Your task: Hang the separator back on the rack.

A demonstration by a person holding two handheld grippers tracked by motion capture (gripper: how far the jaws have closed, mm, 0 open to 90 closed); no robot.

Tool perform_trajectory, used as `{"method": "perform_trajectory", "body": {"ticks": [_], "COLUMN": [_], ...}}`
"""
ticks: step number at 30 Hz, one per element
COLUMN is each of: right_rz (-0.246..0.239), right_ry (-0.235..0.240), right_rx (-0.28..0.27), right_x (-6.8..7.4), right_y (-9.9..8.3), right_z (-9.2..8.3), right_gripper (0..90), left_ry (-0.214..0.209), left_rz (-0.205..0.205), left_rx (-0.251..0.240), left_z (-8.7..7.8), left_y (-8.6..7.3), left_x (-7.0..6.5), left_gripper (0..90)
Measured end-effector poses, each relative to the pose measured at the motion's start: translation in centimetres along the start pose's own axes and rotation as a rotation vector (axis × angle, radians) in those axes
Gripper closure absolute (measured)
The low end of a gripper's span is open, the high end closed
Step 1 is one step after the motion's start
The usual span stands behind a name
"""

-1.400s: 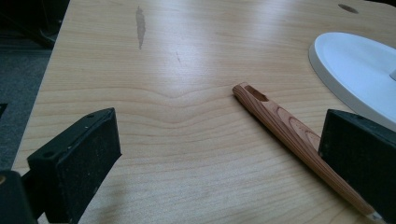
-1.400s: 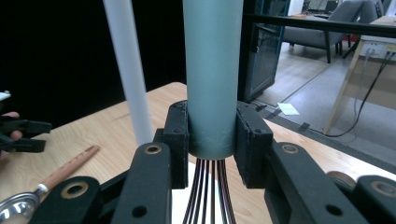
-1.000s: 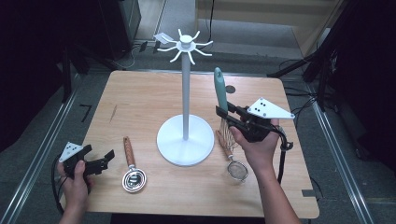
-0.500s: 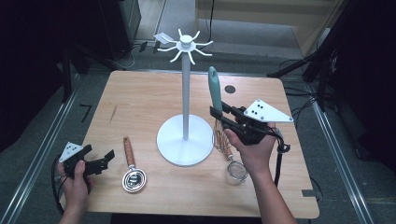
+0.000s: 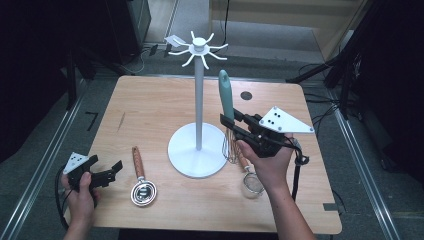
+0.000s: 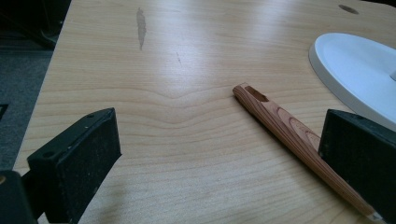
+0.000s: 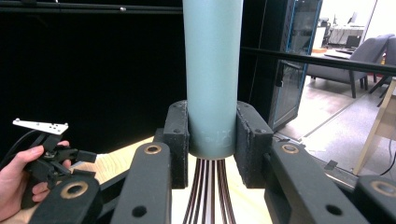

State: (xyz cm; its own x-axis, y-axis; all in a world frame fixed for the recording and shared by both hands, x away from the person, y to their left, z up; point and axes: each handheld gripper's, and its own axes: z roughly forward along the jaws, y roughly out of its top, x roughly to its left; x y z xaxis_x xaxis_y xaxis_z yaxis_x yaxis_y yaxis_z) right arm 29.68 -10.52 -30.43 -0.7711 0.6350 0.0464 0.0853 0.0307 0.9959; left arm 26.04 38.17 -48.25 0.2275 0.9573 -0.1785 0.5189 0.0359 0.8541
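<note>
A: Your right gripper [image 5: 231,123] is clamped on the whisk [image 5: 226,102], pads pressing either side of the teal handle just above where the wires begin. You hold it upright, handle end up and wire head down, just right of the white stand's pole [image 5: 198,105] and just above the table [image 5: 150,107].

B: Which way to the hooks?

A: Up and to the left. The ring of hooks [image 5: 199,48] sits at the top of the pole, higher than the handle tip, so the whisk's long axis runs nearly parallel to the pole.

B: And your left gripper [image 5: 111,171]?

A: Jaws apart, holding nothing, resting low near the wooden-handled strainer [image 5: 140,181]. Your right hand is the nearer one.

B: Any writing?

A: Faint embossing on the handle in the right gripper view, too blurred to read.
</note>
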Motion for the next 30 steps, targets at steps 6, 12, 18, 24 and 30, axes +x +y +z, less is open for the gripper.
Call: {"method": "perform_trajectory", "body": {"ticks": [6,12,18,24,30], "right_rz": [0.000,-0.001,0.003,0.026,0.022], "right_ry": [0.011,0.011,0.024,0.043,0.055], "right_rx": [-0.013,-0.033,-0.047,-0.040,-0.045], "right_x": [0.5,1.3,1.8,1.8,2.1], "right_y": [0.3,0.9,1.4,1.4,1.6], "right_z": [0.1,0.2,0.3,0.5,0.7], "right_gripper": [70.8,70.9,70.8,70.9,70.8], "left_ry": [-0.001,-0.002,-0.002,-0.003,-0.003], "left_rz": [0.001,0.001,0.002,0.002,0.002], "left_rx": [0.000,0.001,0.002,0.002,0.002], "left_z": [0.0,0.0,0.0,0.0,0.0], "left_y": [0.0,0.0,0.0,0.0,0.0], "left_x": [0.0,0.0,0.0,0.0,0.0], "left_gripper": [0.0,0.0,0.0,0.0,0.0]}}
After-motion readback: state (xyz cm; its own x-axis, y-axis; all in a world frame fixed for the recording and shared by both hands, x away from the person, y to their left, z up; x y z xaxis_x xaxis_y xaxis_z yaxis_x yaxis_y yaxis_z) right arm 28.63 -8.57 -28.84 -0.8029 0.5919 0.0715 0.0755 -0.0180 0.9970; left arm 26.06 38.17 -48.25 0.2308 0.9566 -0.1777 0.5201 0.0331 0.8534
